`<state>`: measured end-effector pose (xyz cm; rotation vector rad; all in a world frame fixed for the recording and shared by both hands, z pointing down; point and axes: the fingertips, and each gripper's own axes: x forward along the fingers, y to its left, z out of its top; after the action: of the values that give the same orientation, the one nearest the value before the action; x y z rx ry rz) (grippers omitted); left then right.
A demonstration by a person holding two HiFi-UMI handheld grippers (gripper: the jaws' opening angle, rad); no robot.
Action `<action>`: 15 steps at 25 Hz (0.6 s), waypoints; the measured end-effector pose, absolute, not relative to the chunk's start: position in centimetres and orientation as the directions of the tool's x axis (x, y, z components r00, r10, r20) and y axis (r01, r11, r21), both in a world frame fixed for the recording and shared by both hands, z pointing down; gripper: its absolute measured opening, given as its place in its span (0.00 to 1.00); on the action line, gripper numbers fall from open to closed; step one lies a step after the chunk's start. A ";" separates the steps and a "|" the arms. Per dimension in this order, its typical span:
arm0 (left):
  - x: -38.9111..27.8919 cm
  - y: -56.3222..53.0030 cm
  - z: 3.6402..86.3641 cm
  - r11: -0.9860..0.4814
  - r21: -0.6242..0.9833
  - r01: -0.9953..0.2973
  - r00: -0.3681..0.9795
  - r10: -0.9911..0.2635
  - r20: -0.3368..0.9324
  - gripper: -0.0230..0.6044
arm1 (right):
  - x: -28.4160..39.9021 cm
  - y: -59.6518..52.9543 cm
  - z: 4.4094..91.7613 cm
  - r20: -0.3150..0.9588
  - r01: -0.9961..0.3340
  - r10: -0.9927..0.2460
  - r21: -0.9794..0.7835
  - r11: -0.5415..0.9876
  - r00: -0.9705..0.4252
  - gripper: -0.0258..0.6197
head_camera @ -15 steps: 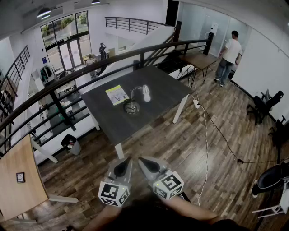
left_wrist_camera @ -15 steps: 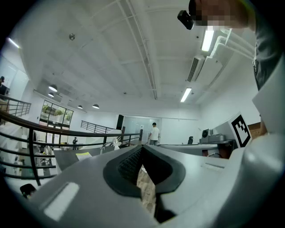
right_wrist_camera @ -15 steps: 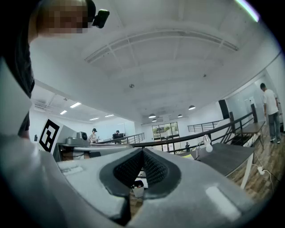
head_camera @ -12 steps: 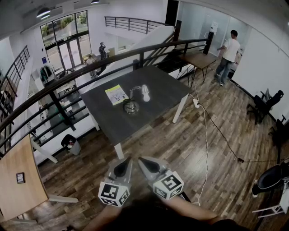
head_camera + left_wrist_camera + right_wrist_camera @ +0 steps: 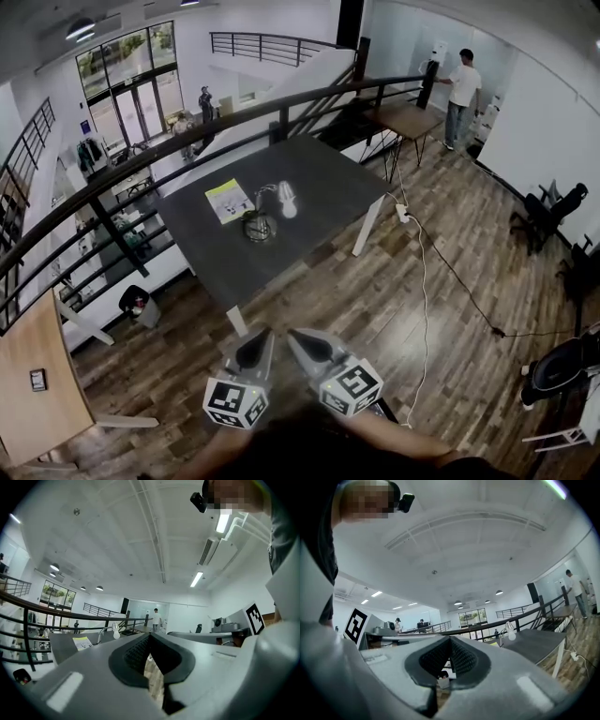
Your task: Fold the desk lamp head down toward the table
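The desk lamp stands on the dark grey table, well ahead of me; its round base rests near the table's middle and its white head sits at the end of a bent neck. Both grippers hover low over the wooden floor, far short of the table. My left gripper and right gripper are side by side, jaws shut with nothing in them. The left gripper view shows the lamp small beyond the closed left gripper. In the right gripper view the lamp sits to the right of the closed right gripper.
A yellow leaflet lies left of the lamp. A black railing runs behind the table. A white cable trails across the floor on the right, near office chairs. A person in white stands far back. A bin sits at left.
The head view has shifted, so the table and lamp now sit slightly further left in the picture. The person in white has walked further away. Both grippers keep their places and stay shut.
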<state>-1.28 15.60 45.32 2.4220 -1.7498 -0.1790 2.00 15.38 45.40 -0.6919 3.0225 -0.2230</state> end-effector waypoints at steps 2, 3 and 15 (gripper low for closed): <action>-0.5 13.8 45.4 -0.319 0.190 -0.929 0.323 -0.946 -0.009 0.04 | 2.6 13.7 45.6 0.002 -0.430 -0.435 -0.151 0.890 -0.901 0.04; -0.2 12.8 45.4 -0.321 0.188 -0.928 0.325 -0.946 -0.009 0.04 | 3.0 12.7 45.6 0.001 -0.430 -0.435 -0.153 0.890 -0.901 0.04; 5.1 0.5 44.6 -0.284 0.206 -0.936 0.282 -0.959 -0.042 0.04 | 8.5 -0.2 44.3 -0.003 -0.388 -0.391 -0.121 0.914 -0.920 0.04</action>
<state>5.13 0.49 44.65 2.3983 -1.7871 -0.2377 8.50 -0.20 44.25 -0.6201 3.0469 -0.1841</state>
